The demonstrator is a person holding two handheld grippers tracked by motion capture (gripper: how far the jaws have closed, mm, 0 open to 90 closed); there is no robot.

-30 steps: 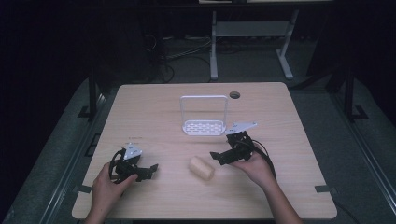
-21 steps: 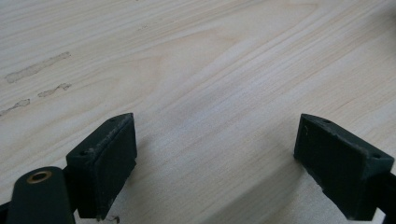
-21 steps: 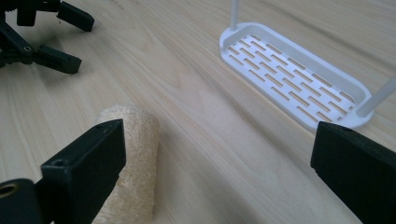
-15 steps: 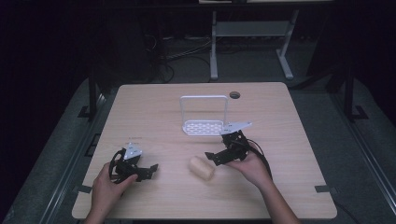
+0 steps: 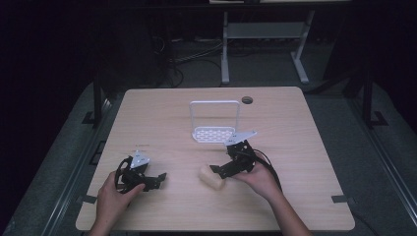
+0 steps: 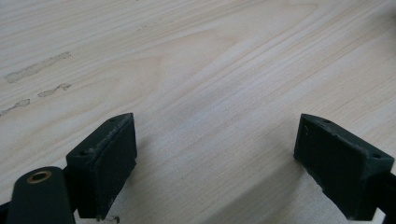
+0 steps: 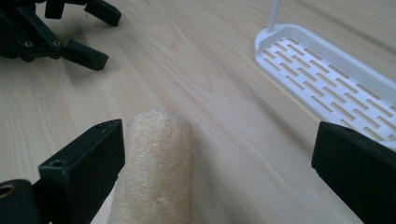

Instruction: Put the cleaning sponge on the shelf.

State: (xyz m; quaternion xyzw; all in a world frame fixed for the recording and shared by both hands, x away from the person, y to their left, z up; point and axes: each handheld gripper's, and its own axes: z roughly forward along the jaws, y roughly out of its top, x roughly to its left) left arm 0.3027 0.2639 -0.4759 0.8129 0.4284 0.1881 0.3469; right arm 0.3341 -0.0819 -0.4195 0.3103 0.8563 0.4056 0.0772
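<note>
a: start with the big things. what's on the table [image 5: 295,196]?

b: a pale wooden table, mostly bare. a white rack [image 5: 214,132] with a slotted tray and an upright wire frame stands near the middle, a bit toward the far edge. closer to the near edge, about midway along it, lies a small beige sponge [image 5: 211,178], roll shaped.

a: and the hands?

b: the right gripper [image 5: 221,171] sits just beside the sponge, jaws wide apart. in the right gripper view the sponge [image 7: 156,168] lies right against the inner face of one jaw, with a broad gap to the other; nothing is clamped. the left gripper [image 5: 156,178] rests toward the near left corner, well apart from the sponge, jaws also spread over bare wood.

a: how would the sponge handle?

b: my guess is very light and soft. the surface looks rough and porous, so it shouldn't slip, but it would squash under a hard squeeze. nothing fragile about it.

a: where to grab it?

b: across the short width, around the middle of its length, so both pads meet the rounded sides. as it lies now, off to one side of the opening, the gripper would likely need centring first.

a: any writing or brand?

b: none that i can read, on the sponge, the rack or the grippers.
</note>
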